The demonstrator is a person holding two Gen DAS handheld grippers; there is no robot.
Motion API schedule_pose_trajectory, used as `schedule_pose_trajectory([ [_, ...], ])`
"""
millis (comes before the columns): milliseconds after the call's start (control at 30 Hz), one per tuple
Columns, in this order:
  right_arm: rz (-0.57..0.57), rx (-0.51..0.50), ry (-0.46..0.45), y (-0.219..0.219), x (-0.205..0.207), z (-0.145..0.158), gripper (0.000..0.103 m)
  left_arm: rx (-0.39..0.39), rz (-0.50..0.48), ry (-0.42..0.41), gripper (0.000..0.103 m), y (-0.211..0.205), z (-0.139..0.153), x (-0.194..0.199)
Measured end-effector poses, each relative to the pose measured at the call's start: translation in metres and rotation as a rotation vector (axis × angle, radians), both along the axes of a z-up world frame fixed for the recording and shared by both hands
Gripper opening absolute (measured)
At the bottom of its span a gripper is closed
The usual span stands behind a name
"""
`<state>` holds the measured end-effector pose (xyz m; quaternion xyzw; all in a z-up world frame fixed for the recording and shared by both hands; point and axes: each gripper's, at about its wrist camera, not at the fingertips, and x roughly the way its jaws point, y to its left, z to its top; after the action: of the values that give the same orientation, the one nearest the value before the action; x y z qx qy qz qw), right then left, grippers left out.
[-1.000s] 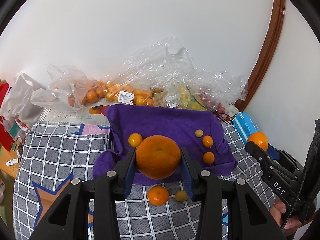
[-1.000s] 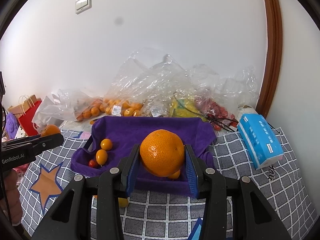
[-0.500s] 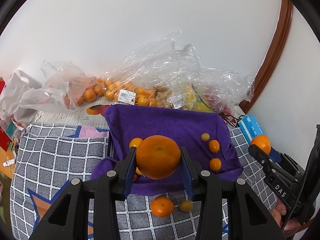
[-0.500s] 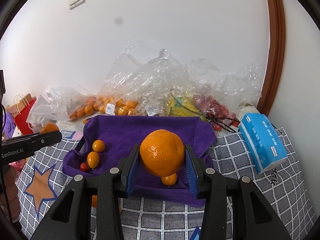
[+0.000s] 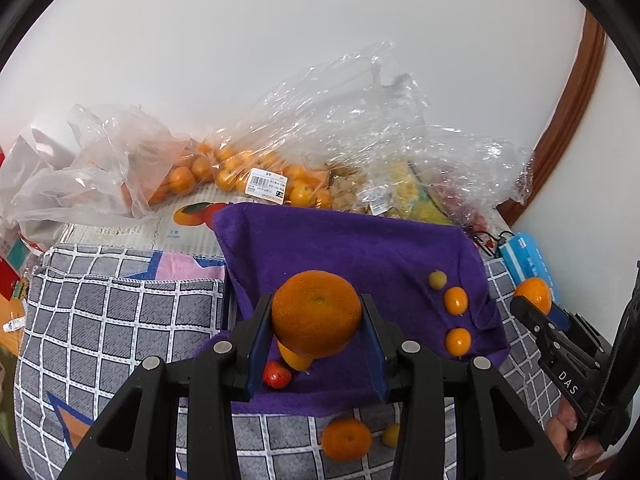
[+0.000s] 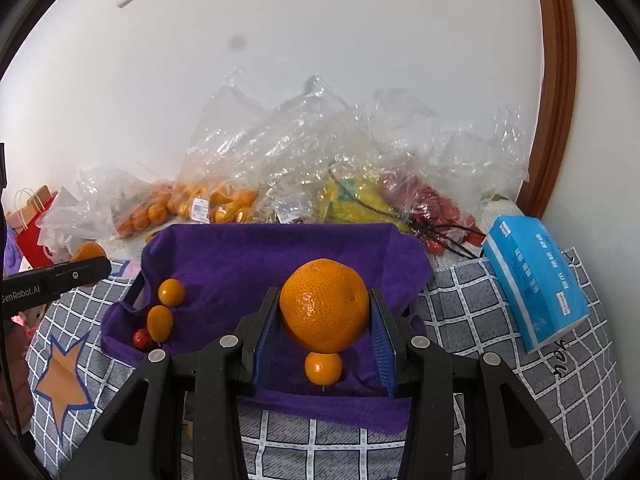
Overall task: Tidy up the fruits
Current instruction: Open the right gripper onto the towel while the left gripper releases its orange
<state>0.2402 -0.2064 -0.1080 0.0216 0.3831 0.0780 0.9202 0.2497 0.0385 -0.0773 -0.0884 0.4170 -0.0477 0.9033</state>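
Pinching a large orange (image 5: 316,314) between its blue pads, the left gripper (image 5: 317,330) holds it above the purple towel (image 5: 340,248). Likewise the right gripper (image 6: 325,326) clamps a second orange (image 6: 324,306) over the towel's near-right part. Kumquats (image 6: 171,292) and a small red fruit (image 5: 276,374) lie on the cloth; a mandarin (image 5: 346,439) sits on the checked blanket (image 5: 120,320) nearer.

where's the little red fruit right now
In the left wrist view the red fruit lies on the purple towel's near-left part, beside a small orange fruit, under the held mandarin.
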Motion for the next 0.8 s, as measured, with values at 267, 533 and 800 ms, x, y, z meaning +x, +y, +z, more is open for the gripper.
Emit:
schedule_pose_trajectory([
  [267,-0.015,0.002,0.058,-0.005,0.015,-0.029,0.043,0.001,0.005,0.027,0.039,0.005,-0.015,0.015],
  [533,-0.023,0.011,0.112,-0.010,0.032,-0.059,0.043,0.003,-0.005,0.051,0.039,0.001,-0.027,0.025],
  [800,-0.021,0.023,0.149,-0.016,0.039,-0.077,0.043,-0.003,-0.050,0.087,0.039,-0.018,-0.042,0.040],
])
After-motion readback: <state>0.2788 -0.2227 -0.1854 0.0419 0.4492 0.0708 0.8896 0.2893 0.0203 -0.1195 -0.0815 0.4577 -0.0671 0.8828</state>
